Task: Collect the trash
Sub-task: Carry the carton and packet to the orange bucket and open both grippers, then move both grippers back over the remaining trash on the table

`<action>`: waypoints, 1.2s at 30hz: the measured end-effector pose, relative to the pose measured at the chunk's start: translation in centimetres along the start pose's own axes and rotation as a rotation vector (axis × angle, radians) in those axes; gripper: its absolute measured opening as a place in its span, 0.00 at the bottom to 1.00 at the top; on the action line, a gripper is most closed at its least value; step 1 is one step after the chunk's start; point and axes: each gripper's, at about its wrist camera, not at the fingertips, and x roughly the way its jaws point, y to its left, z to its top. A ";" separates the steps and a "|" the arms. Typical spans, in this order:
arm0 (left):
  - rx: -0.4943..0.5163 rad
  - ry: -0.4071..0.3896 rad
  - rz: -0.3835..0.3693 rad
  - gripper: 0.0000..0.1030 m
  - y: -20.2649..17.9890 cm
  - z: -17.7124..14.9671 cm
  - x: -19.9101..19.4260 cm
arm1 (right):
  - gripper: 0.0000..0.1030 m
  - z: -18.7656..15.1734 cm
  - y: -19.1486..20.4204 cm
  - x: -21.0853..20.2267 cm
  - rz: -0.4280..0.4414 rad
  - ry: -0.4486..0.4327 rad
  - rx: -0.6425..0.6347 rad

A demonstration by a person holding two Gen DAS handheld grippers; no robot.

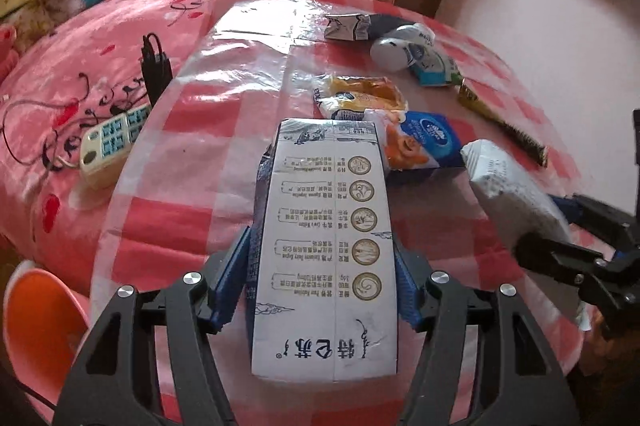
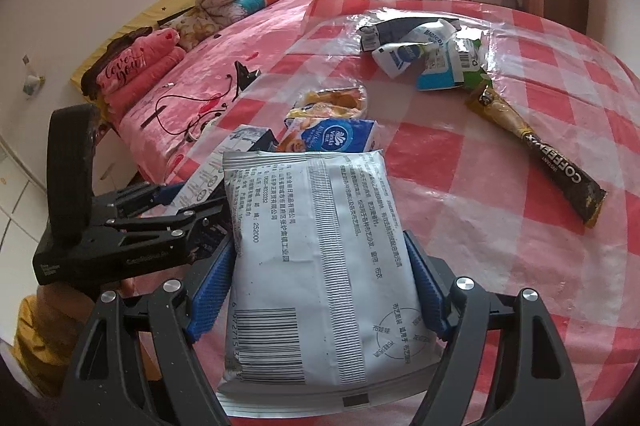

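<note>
Long dark-and-gold foil sachet (image 2: pixel 560 170) reads "COFFEE". Blue-and-white carton (image 2: pixel 336 136) reads "Vinda". White plastic pouch (image 2: pixel 320 266) shows "252000".

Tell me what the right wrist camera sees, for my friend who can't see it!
The right gripper holds a white packet between its blue fingers above a red-checked table. Beside it, the left gripper holds a milk carton; wrappers and a coffee stick lie beyond.

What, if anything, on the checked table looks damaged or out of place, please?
At the far side of the table, the crushed cartons lie torn and flattened in a heap, and a coffee sachet lies ripped open beside them.
</note>
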 end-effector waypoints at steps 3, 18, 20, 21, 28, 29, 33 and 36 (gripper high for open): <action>-0.043 -0.026 -0.003 0.62 0.9 -0.4 -1.0 | 0.77 0.3 0.4 0.4 0.033 0.010 0.008; -0.461 -0.268 0.093 0.62 15.6 -6.7 -13.6 | 0.77 4.6 12.7 6.0 0.377 0.140 -0.076; -0.524 -0.269 0.122 0.62 17.8 -8.4 -14.4 | 0.77 5.0 15.1 7.1 0.426 0.167 -0.099; -0.556 -0.266 0.141 0.62 18.9 -9.3 -14.6 | 0.77 5.2 16.6 7.8 0.446 0.179 -0.120; -0.723 -0.238 0.225 0.70 23.9 -13.8 -14.1 | 0.79 5.3 24.3 11.8 0.521 0.242 -0.222; -0.740 -0.234 0.240 0.78 24.4 -14.2 -14.0 | 0.81 5.2 25.2 12.6 0.526 0.253 -0.223; -0.787 -0.227 0.294 0.83 25.9 -15.2 -14.1 | 0.89 5.0 25.6 13.4 0.507 0.255 -0.198; -0.786 -0.240 0.322 0.84 26.2 -15.3 -14.6 | 0.89 5.0 24.4 13.0 0.473 0.224 -0.188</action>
